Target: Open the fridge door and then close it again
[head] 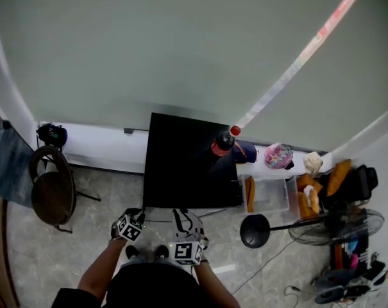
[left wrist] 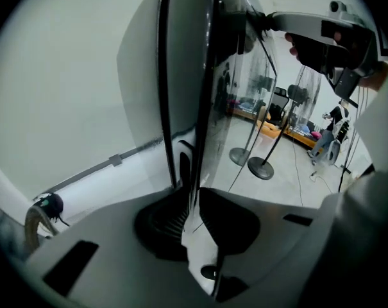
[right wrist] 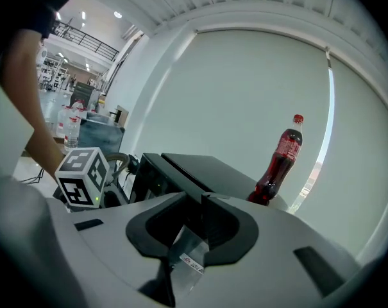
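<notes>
The black mini fridge [head: 187,162] stands against the wall, a red-capped cola bottle [head: 223,143] on its top. Both grippers are at its front. My left gripper [head: 133,214] is at the front left corner. In the left gripper view its jaws [left wrist: 192,204] are closed on the glossy fridge door's [left wrist: 188,88] side edge. My right gripper [head: 181,214] sits further right at the door's top. Its jaws [right wrist: 197,207] pinch the door's upper edge [right wrist: 156,175], with the bottle [right wrist: 280,162] beyond. How far the door stands from the body I cannot tell.
A round wooden chair [head: 51,188] stands left of the fridge. To the right are a clear plastic bin [head: 267,194], a round stand base [head: 255,231] and a floor fan [head: 338,226] amid clutter. A cable runs over the tiled floor.
</notes>
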Action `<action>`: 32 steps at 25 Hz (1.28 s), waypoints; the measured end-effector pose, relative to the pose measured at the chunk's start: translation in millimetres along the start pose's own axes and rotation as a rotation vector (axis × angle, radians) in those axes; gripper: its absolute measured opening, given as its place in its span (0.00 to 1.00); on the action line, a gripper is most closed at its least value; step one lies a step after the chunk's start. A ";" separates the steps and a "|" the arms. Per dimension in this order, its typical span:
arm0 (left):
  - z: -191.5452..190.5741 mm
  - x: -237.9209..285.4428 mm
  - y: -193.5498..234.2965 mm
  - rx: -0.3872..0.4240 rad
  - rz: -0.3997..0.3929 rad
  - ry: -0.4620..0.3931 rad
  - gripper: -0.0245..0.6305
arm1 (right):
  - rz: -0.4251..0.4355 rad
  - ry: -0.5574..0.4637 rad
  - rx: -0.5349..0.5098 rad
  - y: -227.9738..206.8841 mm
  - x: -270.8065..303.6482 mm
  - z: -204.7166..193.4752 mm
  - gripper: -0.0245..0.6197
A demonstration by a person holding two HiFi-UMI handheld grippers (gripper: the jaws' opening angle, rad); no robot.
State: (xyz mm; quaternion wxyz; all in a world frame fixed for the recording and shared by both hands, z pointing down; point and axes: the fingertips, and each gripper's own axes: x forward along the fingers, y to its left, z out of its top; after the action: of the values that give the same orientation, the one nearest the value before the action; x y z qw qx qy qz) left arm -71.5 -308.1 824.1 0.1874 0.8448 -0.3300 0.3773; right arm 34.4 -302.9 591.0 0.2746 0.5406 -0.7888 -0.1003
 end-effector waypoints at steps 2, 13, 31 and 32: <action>2.5 -16.8 1.4 -0.027 0.034 -0.037 0.09 | -0.012 -0.011 0.044 -4.1 -9.1 -0.4 0.17; 100.9 -210.4 -32.9 -0.085 0.087 -0.552 0.05 | -0.093 -0.131 0.279 -51.2 -104.9 18.3 0.06; 153.7 -331.9 -61.9 -0.144 0.246 -0.828 0.05 | -0.148 -0.290 0.400 -84.6 -179.9 44.0 0.06; 154.5 -331.5 -63.0 -0.144 0.243 -0.830 0.05 | -0.148 -0.285 0.384 -83.5 -179.5 44.0 0.06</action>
State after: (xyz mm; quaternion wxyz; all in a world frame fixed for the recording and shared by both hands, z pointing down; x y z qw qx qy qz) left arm -113.0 -212.7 467.9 0.0515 0.8646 -0.4997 0.0013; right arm 124.7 -179.0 458.2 0.0444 0.6196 -0.7825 -0.0436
